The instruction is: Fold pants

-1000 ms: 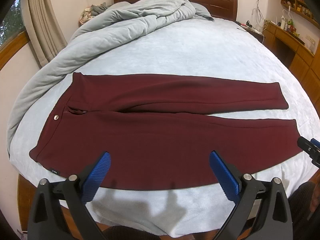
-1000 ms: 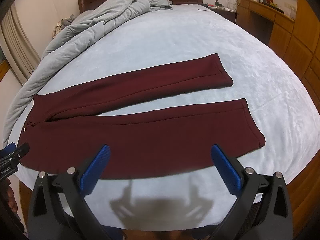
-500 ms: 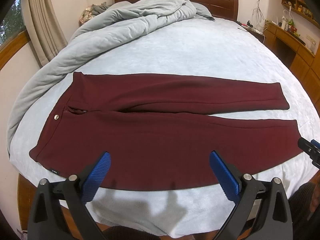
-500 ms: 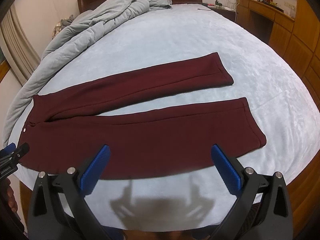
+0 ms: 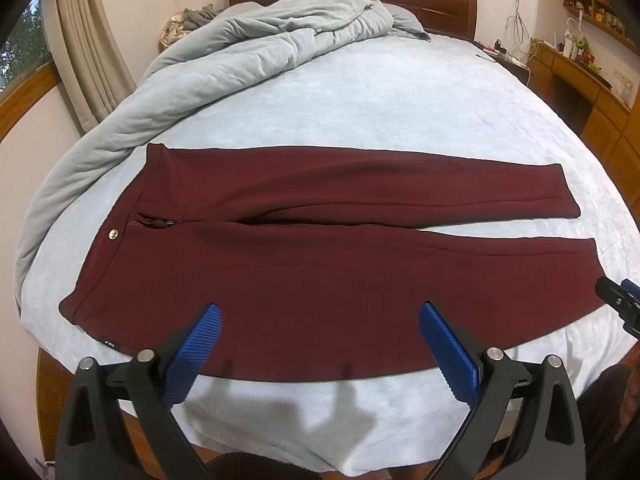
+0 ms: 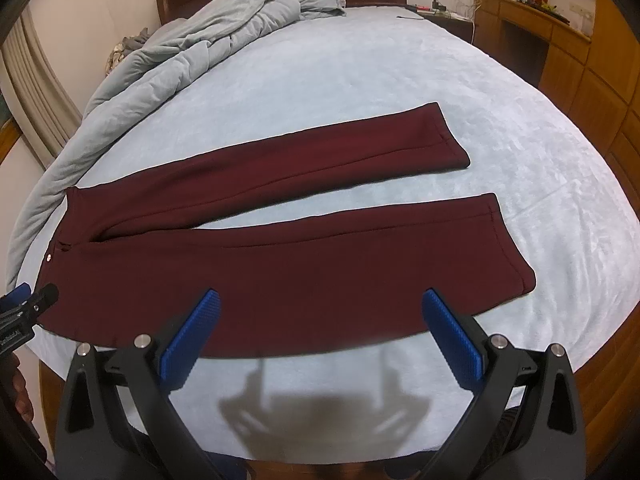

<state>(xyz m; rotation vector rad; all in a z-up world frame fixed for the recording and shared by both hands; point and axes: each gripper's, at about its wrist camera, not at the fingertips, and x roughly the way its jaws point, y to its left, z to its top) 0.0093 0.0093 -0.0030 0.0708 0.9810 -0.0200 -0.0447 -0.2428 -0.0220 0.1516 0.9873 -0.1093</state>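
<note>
Maroon pants (image 5: 320, 264) lie flat ahead of both grippers, bare bedsheet (image 5: 392, 104) beyond their far edge. Left gripper (image 5: 320, 344) and right gripper (image 6: 320, 328) hover with fingers spread wide, empty, over the near hem edge

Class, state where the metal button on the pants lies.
In the left wrist view, the button sits at the waistband on the pants' left end, beside the open zipper.
</note>
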